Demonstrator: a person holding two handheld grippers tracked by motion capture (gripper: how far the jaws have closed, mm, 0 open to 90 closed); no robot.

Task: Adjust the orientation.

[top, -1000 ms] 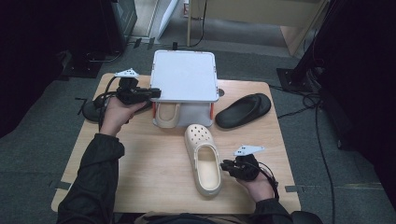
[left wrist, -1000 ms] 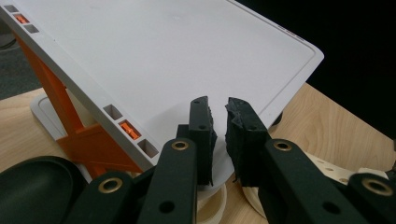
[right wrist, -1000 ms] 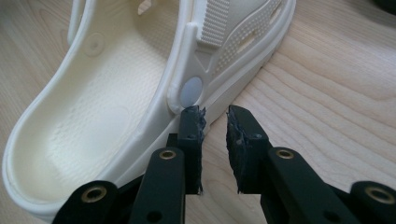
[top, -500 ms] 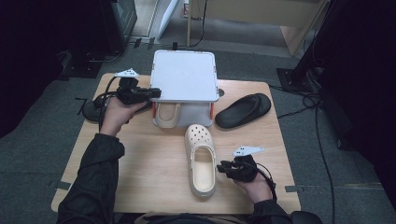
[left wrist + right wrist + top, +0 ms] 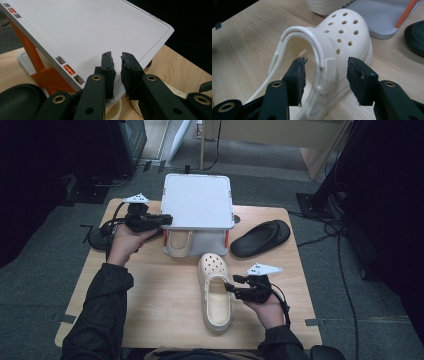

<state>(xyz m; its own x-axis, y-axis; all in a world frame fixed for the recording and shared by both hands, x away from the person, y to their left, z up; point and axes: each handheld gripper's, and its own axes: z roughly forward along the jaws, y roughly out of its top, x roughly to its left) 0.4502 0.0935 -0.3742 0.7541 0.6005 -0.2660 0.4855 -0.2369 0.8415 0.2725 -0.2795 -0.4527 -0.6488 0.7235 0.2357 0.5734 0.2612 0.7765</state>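
A cream perforated clog (image 5: 212, 267) lies on the wooden table (image 5: 160, 295), toe pointing away from me. My right gripper (image 5: 230, 287) stands at its heel end. Its jaws have just been opening and straddle the clog's (image 5: 347, 32) side wall and strap, one pad inside and one outside, with neither pressing; the right gripper (image 5: 328, 77) is open. A second cream clog (image 5: 177, 245) sits under the white top of a small rack (image 5: 197, 202). My left gripper (image 5: 167, 219) is at that top's left edge. In its own view the left gripper (image 5: 117, 72) is almost shut over the panel's (image 5: 87, 32) near corner.
A black slipper (image 5: 260, 238) lies to the right of the rack. Another black slipper (image 5: 100, 237) lies at the table's left edge behind my left hand. Orange struts (image 5: 37, 67) carry the rack's top. Cables trail across the grey floor around the table.
My right gripper's jaws have opened off the clog's heel side, and the hand has lifted slightly. The clog has settled flat on the table. The left hand and the rack have not moved.
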